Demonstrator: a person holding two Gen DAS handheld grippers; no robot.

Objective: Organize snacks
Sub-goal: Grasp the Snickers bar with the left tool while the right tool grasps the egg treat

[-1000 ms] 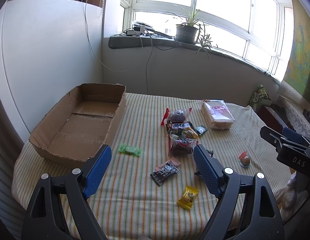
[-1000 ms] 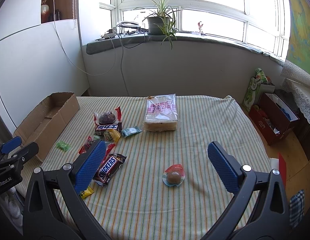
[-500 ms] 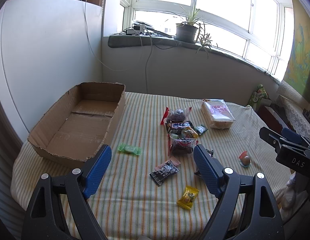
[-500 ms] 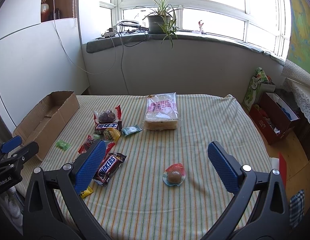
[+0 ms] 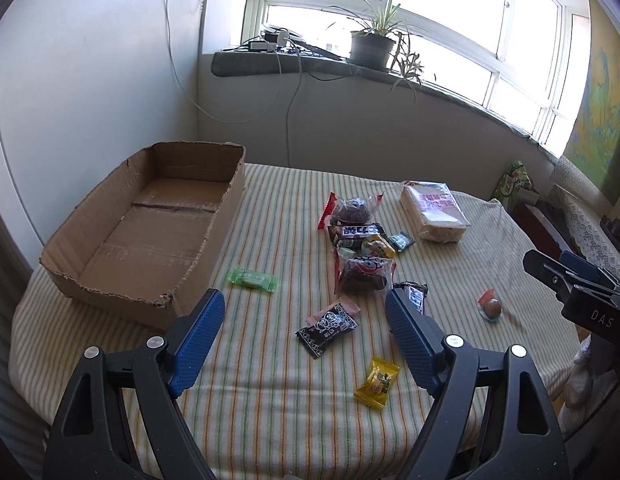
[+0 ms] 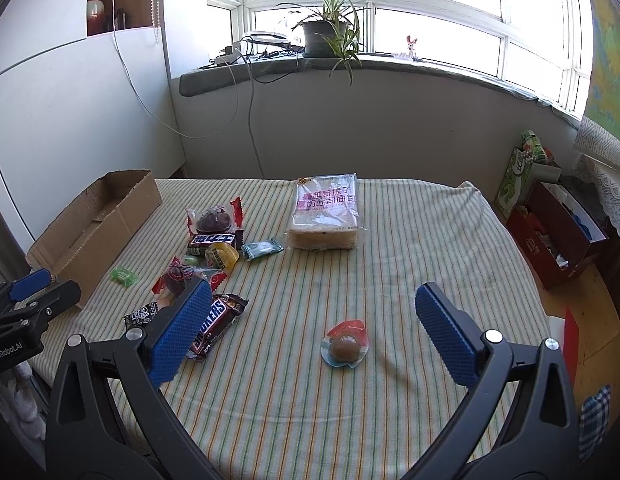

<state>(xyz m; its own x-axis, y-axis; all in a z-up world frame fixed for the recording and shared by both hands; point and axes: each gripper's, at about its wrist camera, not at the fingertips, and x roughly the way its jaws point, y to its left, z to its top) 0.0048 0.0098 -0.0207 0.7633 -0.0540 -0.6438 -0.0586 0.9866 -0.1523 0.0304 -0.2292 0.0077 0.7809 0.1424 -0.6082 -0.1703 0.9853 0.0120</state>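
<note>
An open empty cardboard box (image 5: 146, 228) sits at the table's left; it also shows in the right wrist view (image 6: 98, 228). Snacks lie scattered mid-table: a green candy (image 5: 252, 279), a black packet (image 5: 327, 328), a yellow candy (image 5: 377, 382), a pile of wrapped cakes and bars (image 5: 359, 248), a bread loaf pack (image 6: 325, 212), a Snickers bar (image 6: 214, 326) and a round sweet in a clear wrapper (image 6: 345, 346). My left gripper (image 5: 304, 344) is open and empty above the black packet. My right gripper (image 6: 311, 334) is open and empty above the round sweet.
The table has a striped cloth (image 6: 409, 240). A white wall panel (image 5: 78, 92) stands behind the box. A windowsill with a potted plant (image 6: 323, 36) and cables runs along the back. Red storage boxes (image 6: 549, 236) stand on the floor at the right.
Both grippers have crept slightly forward and down toward the table. The jaws stay open and the snacks have not moved.
</note>
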